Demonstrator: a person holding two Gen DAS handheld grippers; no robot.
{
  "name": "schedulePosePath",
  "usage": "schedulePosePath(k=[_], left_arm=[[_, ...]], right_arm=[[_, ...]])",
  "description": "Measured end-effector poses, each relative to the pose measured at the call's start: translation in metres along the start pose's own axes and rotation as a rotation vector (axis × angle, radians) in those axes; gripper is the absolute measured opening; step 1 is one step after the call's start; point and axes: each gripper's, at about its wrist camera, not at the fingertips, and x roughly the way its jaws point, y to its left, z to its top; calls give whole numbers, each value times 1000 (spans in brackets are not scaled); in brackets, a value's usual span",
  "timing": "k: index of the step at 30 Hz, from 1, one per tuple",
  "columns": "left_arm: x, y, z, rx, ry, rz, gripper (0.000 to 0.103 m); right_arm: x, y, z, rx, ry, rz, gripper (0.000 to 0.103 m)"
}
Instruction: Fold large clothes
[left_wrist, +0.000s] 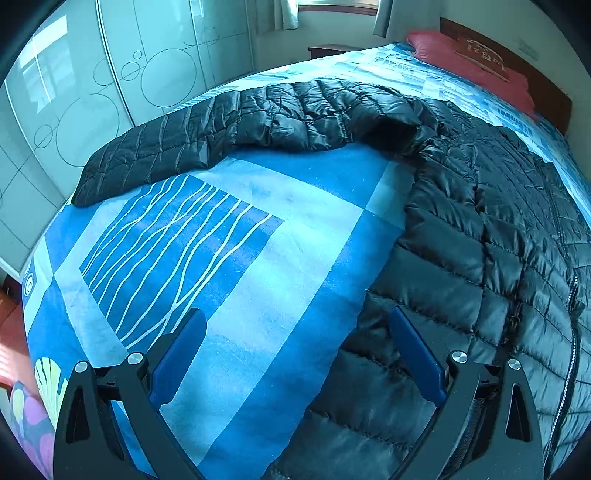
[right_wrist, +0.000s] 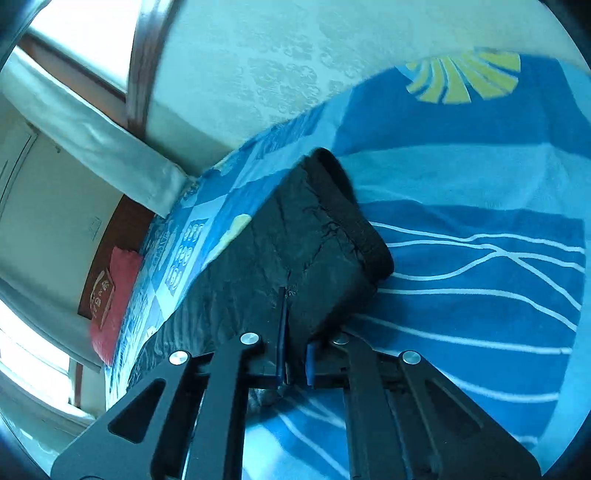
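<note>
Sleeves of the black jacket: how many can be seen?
2. One sleeve lies stretched out leftward across the bedspread in the left wrist view; the other sleeve is clamped in the right claw.

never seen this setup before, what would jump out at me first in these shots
The black puffer jacket sprawls across the bright blue patterned bedspread, one sleeve stretched out toward the wardrobe side. In the right wrist view, the right tool is clamped on the other sleeve's cuff end. The left tool hangs open over the jacket's hem edge, and a red pillow sits at the headboard.
</note>
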Motion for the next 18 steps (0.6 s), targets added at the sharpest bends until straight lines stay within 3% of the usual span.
schedulePosePath(k=[8,18], left_arm=[[-7,2,0,11,-15,-31,98],[-9,11,-1,-8,-15,-81,98]], right_arm=[[-38,81,-17,-224,-52,47,6],[-60,199,-94,-530,-12,161,6]])
